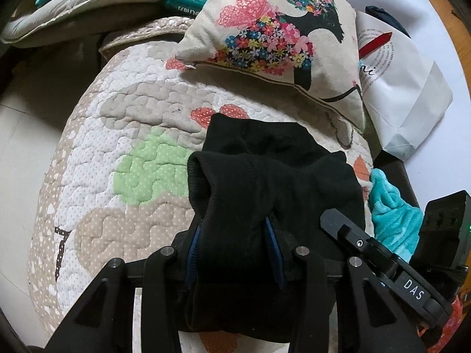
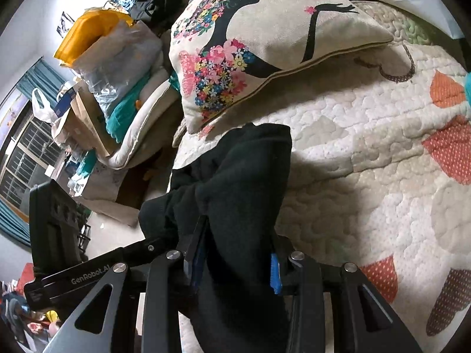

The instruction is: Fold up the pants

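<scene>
The black pants [image 1: 265,176] are held up in a bunch above the quilted bed cover [image 1: 117,147], just in front of the printed cushion [image 1: 279,38]. A ribbed edge — a waistband or a cuff, it cannot be told which — is seen at the top of the bunch in the left wrist view, and some of the cloth appears to rest on the cover below the cushion.

The left gripper [image 1: 235,244] is closed on a thick fold of the pants; the cloth fills the space between its blue-padded fingers. The right gripper [image 2: 238,250] is likewise clamped on the pants [image 2: 250,176], with cloth hanging down on both sides of its fingers. The two grippers are close together: in the left wrist view the finger of the right one is seen just beside the bunch.

The step in hand is judged to be an early one — the garment is gathered, and no flat fold is seen yet. For the next move, the pants probably need to be spread flat on the cover in front of the cushion, so the grippers must be drawn apart along one edge. Care is needed that the cushion is not pushed and that the turquoise fleece cloth [image 1: 391,214], lying beside the cushion's lower corner, is not caught.
</scene>
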`<act>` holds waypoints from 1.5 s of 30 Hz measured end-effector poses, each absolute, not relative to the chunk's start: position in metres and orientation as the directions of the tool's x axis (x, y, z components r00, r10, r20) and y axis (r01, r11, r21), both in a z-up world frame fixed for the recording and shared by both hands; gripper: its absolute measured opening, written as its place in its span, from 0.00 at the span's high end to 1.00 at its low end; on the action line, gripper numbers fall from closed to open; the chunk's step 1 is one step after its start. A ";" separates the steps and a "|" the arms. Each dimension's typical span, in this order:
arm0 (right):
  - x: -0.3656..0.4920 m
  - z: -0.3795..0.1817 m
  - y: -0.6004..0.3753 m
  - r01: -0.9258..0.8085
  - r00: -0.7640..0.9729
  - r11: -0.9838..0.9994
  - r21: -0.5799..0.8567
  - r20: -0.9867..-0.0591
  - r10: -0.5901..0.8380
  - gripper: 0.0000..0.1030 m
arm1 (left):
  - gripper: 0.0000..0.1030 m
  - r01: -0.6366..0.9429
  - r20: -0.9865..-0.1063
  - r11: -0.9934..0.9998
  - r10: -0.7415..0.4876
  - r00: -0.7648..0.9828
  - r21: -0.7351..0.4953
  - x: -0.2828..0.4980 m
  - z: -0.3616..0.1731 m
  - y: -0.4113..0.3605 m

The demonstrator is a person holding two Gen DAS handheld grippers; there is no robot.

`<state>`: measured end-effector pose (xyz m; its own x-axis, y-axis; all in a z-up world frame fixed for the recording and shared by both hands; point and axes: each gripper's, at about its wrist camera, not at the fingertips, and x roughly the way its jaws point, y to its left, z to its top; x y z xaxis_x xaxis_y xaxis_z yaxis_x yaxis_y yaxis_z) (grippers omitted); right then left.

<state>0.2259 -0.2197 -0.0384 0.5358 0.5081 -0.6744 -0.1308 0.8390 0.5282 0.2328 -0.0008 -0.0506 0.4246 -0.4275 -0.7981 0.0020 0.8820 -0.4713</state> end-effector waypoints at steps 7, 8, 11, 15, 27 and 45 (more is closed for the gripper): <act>0.234 -0.049 -0.221 -0.111 0.534 0.839 0.533 -0.680 0.502 0.63 | 0.62 -0.005 -0.813 0.893 -0.407 0.416 -0.450 0.239 -0.060 -0.003; 0.234 -0.051 -0.222 -0.107 0.534 0.840 0.531 -0.682 0.499 0.63 | 0.62 -0.005 -0.816 0.897 -0.400 0.417 -0.442 0.239 -0.062 -0.003; 0.235 -0.059 -0.225 -0.082 0.533 0.850 0.521 -0.697 0.479 0.63 | 0.62 -0.009 -0.831 0.915 -0.361 0.423 -0.402 0.241 -0.067 -0.004; 0.235 -0.072 -0.235 -0.012 0.548 0.869 0.495 -0.724 0.420 0.54 | 0.58 -0.046 -0.846 0.917 -0.344 0.407 -0.395 0.247 -0.080 0.003; 0.229 -0.088 -0.259 0.083 0.560 0.847 0.526 -0.727 0.397 0.22 | 0.31 -0.104 -0.833 0.863 -0.436 0.342 -0.494 0.261 -0.106 0.031; 0.182 -0.074 -0.290 0.208 0.612 0.783 0.586 -0.703 0.363 0.21 | 0.31 -0.236 -0.877 0.878 -0.319 0.360 -0.416 0.249 -0.077 0.072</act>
<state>0.1825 -0.2900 -0.0741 0.6120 0.3629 -0.7027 0.2085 0.7831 0.5860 0.2488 0.0723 -0.0770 0.3597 -0.3186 -0.8770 -0.2356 0.8784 -0.4158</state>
